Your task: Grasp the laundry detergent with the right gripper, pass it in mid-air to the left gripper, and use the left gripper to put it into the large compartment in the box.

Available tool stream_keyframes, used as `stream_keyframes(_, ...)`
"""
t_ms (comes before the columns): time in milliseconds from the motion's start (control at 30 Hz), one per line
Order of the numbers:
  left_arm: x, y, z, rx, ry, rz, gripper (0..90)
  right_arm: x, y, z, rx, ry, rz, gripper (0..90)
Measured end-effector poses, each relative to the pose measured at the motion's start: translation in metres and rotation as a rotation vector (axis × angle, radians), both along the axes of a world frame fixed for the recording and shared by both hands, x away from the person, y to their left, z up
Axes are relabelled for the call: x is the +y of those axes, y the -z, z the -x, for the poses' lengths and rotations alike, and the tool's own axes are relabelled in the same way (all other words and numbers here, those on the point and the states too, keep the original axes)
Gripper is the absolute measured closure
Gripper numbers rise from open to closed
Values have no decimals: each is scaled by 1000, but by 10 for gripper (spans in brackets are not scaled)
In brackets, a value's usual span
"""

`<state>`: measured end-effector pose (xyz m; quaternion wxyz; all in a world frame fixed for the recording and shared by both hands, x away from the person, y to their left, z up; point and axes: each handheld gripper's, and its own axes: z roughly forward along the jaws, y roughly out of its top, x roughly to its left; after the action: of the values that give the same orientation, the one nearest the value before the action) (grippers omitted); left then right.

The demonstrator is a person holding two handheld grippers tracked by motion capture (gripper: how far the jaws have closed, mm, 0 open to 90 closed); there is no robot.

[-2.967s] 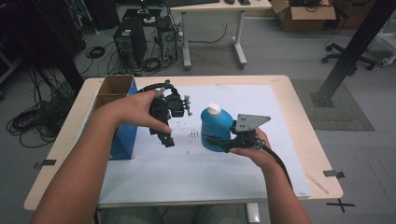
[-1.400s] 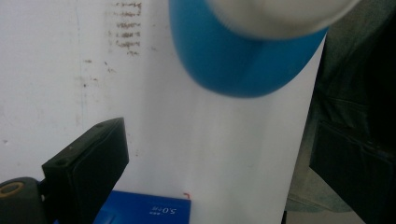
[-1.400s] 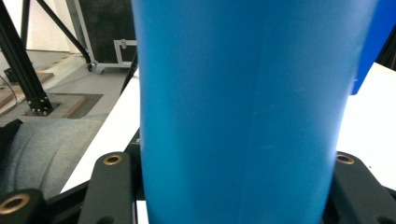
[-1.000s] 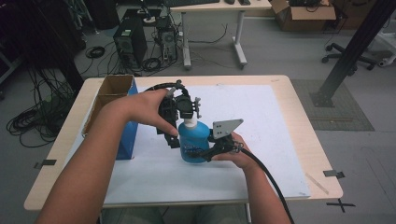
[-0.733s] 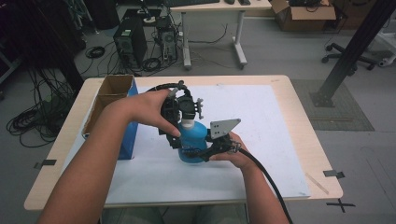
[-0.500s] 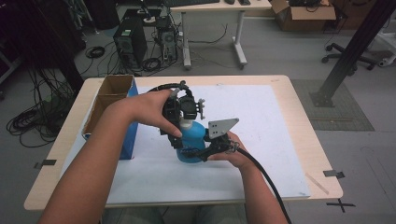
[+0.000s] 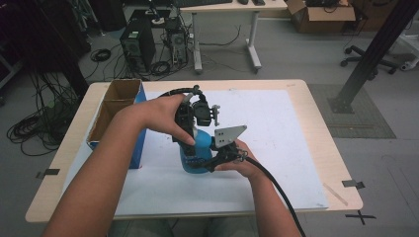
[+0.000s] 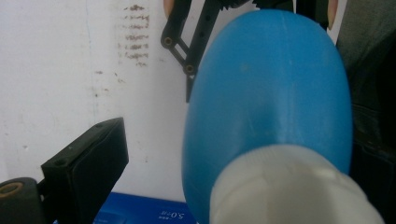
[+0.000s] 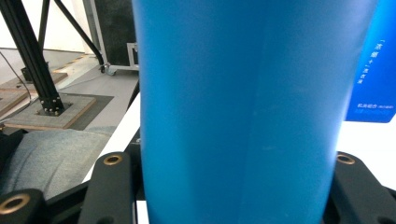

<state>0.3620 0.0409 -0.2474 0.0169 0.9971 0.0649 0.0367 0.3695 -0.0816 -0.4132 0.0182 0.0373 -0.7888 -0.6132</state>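
Note:
A blue bottle (image 7: 194,159) with a white cap (image 8: 289,186) stands upright on the white sheet. My right gripper (image 7: 206,159) is shut on its lower body, with a black finger (image 9: 109,186) on each side of the blue bottle (image 9: 243,102). My left gripper (image 7: 193,133) points down over the bottle's top. In the left gripper view the blue bottle (image 8: 271,93) is right under the camera. One black finger (image 8: 88,163) stands well clear of the cap; the other is hidden in the dark at the right. My left gripper (image 8: 229,177) is open.
An open cardboard box with blue sides (image 7: 116,118) stands at the table's left, close to the left forearm. The blue box (image 9: 373,70) also shows behind the bottle. A white sheet (image 7: 276,128) covers most of the wooden table (image 7: 321,113).
The right gripper carried the bottle leftward across the sheet until it stood under the left gripper. In the last second both hands have barely shifted.

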Motion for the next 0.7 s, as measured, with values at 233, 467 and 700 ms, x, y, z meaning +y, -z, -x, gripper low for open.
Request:
stream_keyframes(233,-1,1,1,-4,-3,-6,47,3,0,1,0,-4,0,447)
stream_keyframes(467,-1,2,1,-19,8,-1,56,4,-1,2,-7,-1,2,446)
stream_keyframes(700,-2,0,4,-32,15,-4,95,4,-2,2,-10,2,3,446)
